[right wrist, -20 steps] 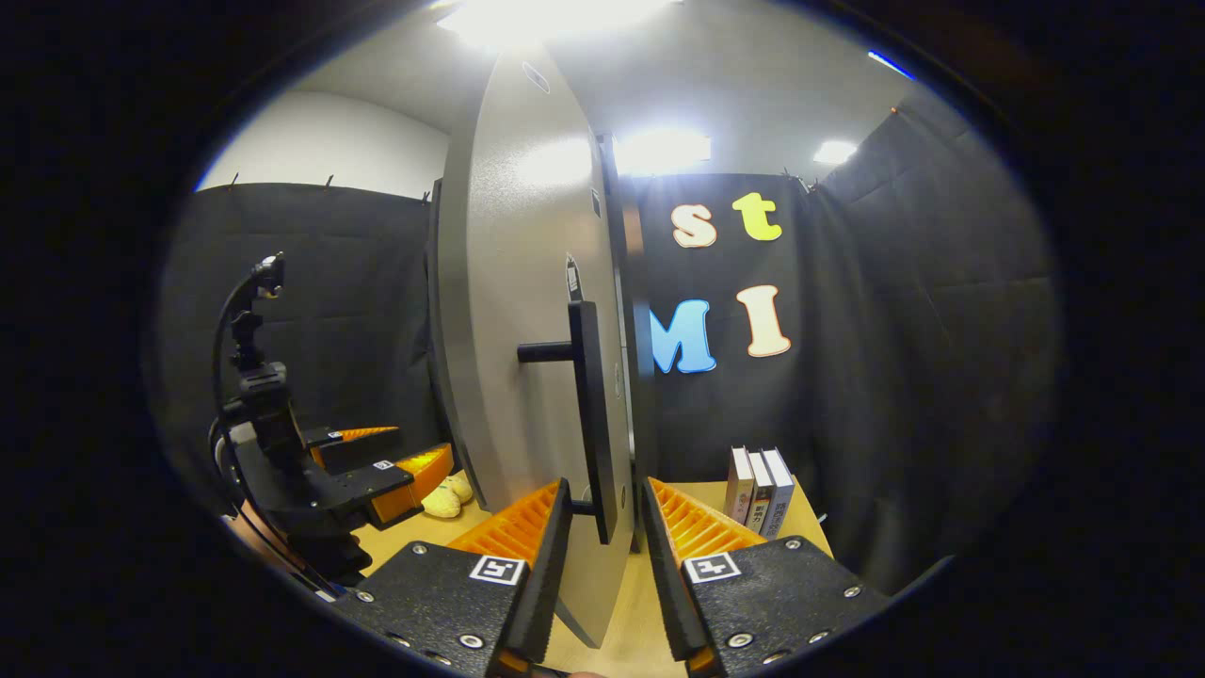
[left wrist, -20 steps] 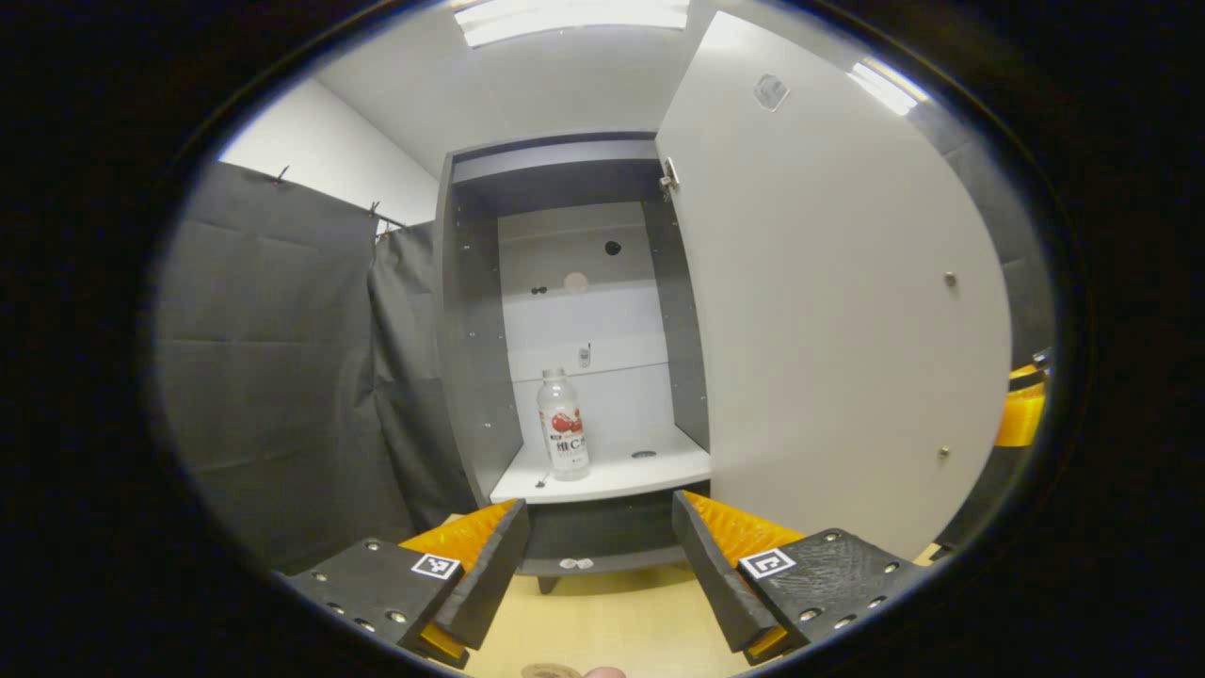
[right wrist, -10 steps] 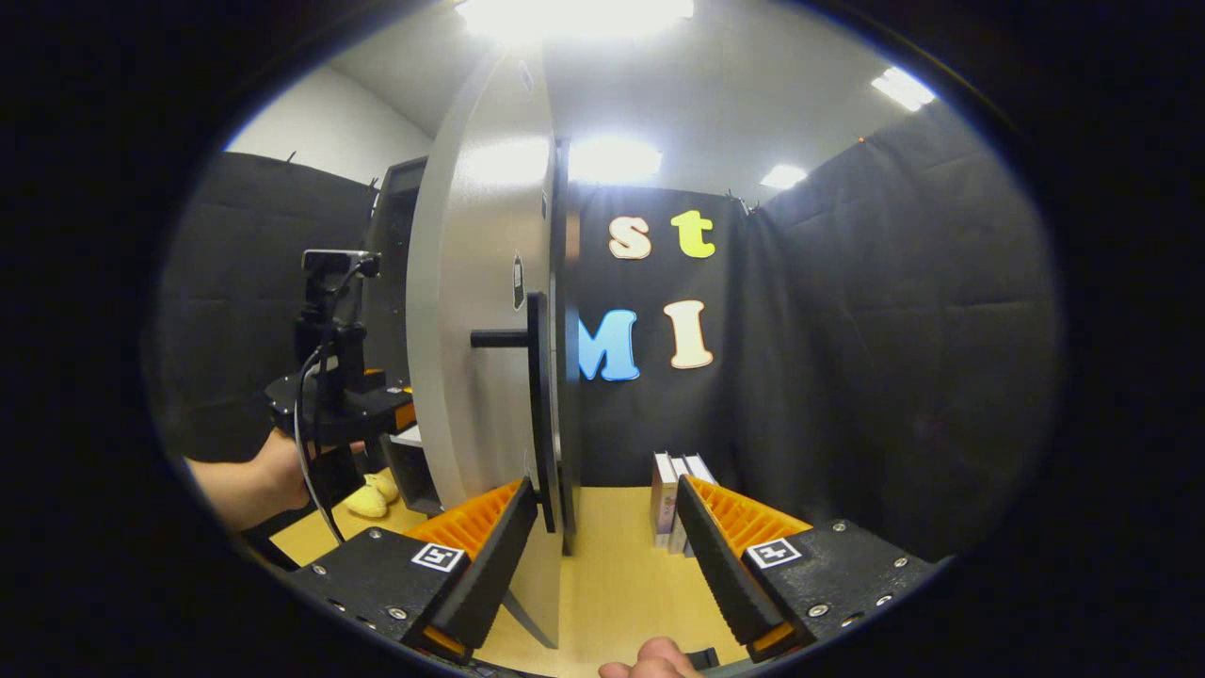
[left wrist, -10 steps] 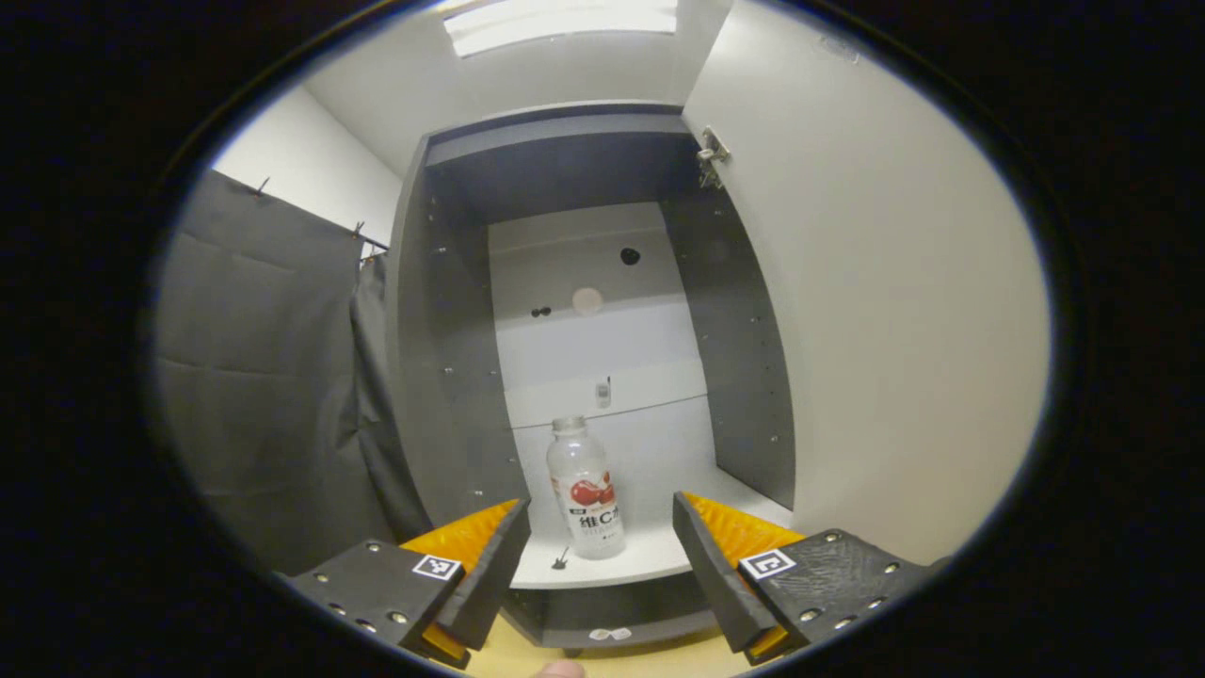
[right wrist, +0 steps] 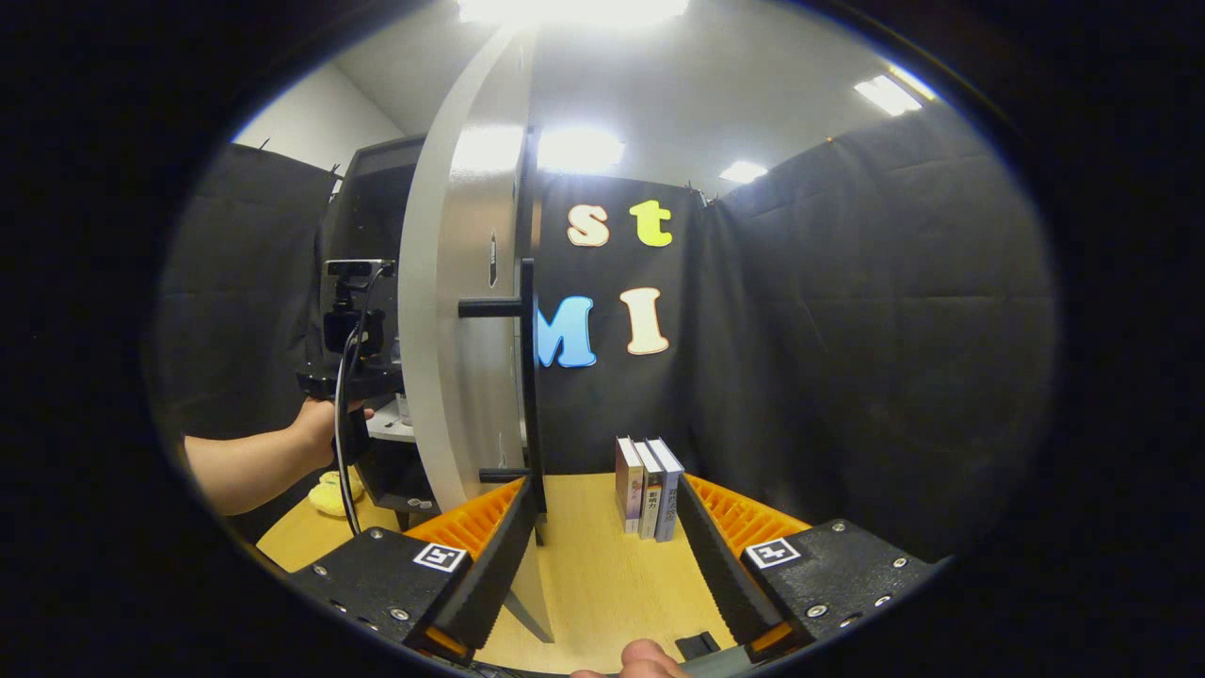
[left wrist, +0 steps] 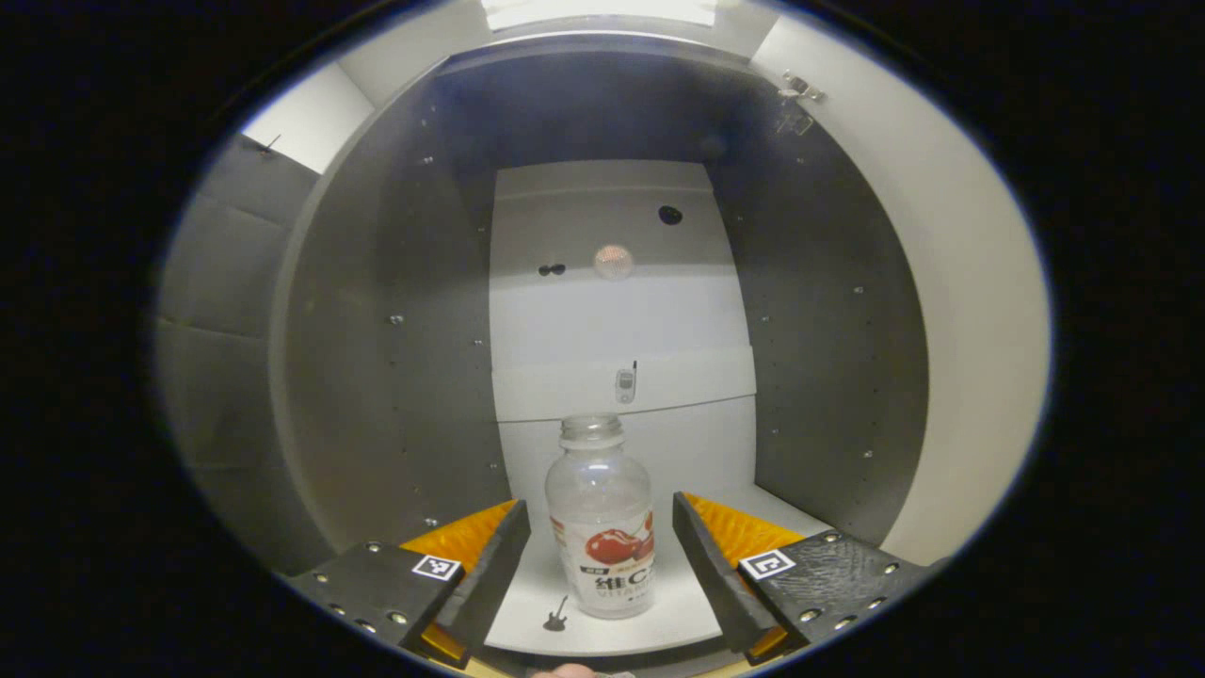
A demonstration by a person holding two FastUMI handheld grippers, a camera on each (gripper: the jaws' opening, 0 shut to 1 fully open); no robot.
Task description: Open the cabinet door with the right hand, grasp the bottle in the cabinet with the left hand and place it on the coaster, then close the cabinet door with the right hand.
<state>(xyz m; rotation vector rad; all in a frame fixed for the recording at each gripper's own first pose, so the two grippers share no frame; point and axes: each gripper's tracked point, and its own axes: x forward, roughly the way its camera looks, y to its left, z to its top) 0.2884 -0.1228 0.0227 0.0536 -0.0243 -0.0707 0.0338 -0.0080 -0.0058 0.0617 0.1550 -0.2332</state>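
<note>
Left gripper view — bottle (left wrist: 602,527) upright on cabinet shelf (left wrist: 678,603), dead ahead between the spread fingers of left hand-held gripper (left wrist: 598,570), untouched | right hand-held gripper (right wrist: 602,556) spread, beside door (right wrist: 452,330).

Glaring ceiling lights (right wrist: 565,9); shadowed cabinet (left wrist: 395,282) interior; fisheye-curved edges
</note>
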